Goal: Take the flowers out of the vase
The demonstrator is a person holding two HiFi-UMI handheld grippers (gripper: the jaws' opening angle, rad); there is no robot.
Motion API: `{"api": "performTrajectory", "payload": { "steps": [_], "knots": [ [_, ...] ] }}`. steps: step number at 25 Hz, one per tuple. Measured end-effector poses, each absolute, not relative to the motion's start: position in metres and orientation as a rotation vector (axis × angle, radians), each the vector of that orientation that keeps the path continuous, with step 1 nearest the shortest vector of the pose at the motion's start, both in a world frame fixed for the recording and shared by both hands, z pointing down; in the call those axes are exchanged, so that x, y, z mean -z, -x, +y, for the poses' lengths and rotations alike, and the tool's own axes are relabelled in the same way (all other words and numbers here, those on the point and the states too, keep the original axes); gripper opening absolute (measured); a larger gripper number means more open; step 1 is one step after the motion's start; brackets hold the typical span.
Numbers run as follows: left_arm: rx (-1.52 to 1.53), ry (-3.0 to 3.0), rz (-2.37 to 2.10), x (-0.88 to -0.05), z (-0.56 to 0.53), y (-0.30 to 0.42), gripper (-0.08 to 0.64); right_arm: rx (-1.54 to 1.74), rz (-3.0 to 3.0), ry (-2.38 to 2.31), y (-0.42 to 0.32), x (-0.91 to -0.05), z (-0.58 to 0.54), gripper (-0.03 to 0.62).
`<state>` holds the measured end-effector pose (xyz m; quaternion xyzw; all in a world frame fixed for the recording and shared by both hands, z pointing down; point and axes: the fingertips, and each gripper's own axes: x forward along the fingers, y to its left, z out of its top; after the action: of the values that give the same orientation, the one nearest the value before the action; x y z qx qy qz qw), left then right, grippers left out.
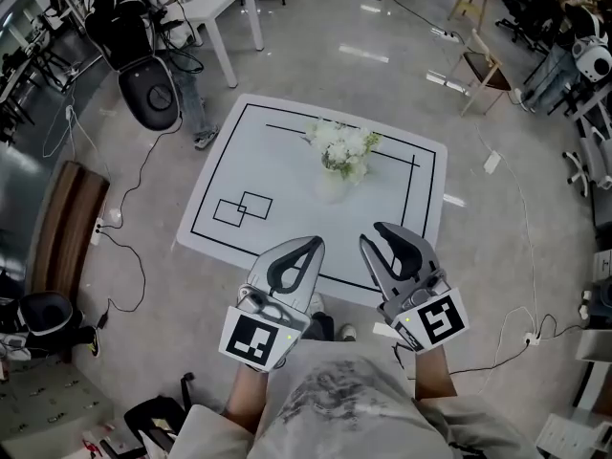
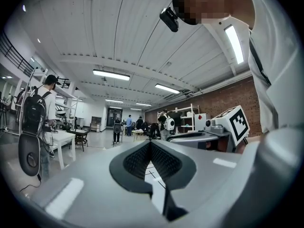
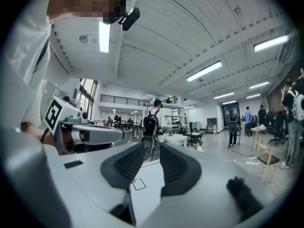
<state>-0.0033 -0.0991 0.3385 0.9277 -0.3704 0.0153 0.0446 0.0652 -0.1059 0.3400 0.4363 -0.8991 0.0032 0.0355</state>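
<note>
Flowers: a white bunch with green leaves, standing in a pale vase a little right of centre on the white surface, upper middle of the head view. They are inside the black outline drawn on the surface; two overlapping rectangles are drawn to the lower left of the vase. The flowers are in the vase, and neither pair of tongs touches them.

Left tongs: lower middle of the head view, over the near edge of the surface, well apart from the vase. In the left gripper view the left tongs have their jaws closed tip to tip, with nothing between them.

Right tongs: just beside the left pair, at a like height in the frame. In the right gripper view the right tongs have their jaws a little apart and empty; the surface and a person with a backpack show through the gap.

Surroundings: a grey floor with cables, a white table at the upper left, a wooden chair at the upper right.
</note>
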Motion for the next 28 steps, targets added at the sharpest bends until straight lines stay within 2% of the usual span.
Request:
{"api": "performTrajectory", "payload": {
  "steps": [7, 28],
  "knots": [
    [-0.047, -2.836, -1.092, -0.345, -0.116, 0.016, 0.008, -0.045, -2.716, -1.375, -0.055, -0.348, -0.123, 0.127],
    [-0.03, -2.846, -1.025, -0.349, -0.138, 0.029, 0.008, -0.132, -2.567, -1.496, -0.055, -0.373, -0.162, 0.248]
  ]
}}
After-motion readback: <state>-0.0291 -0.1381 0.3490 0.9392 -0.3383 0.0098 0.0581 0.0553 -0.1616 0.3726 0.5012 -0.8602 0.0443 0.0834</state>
